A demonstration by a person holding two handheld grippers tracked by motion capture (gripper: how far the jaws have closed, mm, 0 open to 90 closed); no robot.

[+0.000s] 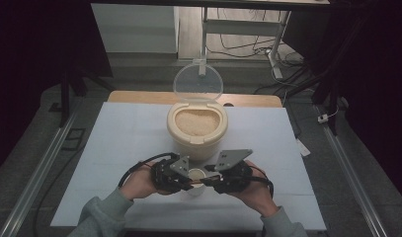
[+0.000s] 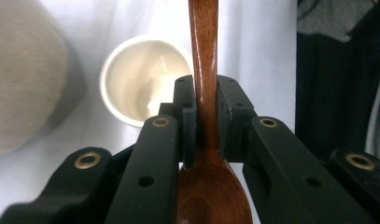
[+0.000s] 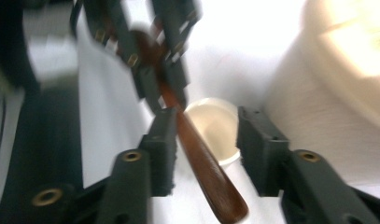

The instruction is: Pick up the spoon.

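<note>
A wooden spoon (image 2: 204,70) is clamped at its neck between the pads of the left gripper (image 2: 205,116), whose jaws are closed tight on it just above the bowl of the spoon. The handle is seen running on from there into the right gripper (image 3: 204,149), whose jaws stand apart. The handle lies between them close against the left-hand pad (image 3: 163,149), and a clear gap is left to the other pad. No firm hold by this gripper can be made out.

In the high view both grippers are met over the near middle of the white table cover (image 1: 119,133), with a small white cup (image 1: 195,174) just beneath and between them. A cream rice container (image 1: 197,129) with its clear lid (image 1: 198,82) raised is placed just behind the cup, near the grippers' far side. Wide bare cover is left to either side of the hands, out to the left and right edges; little room is left forward, and the near edge is close beneath the forearms.
</note>
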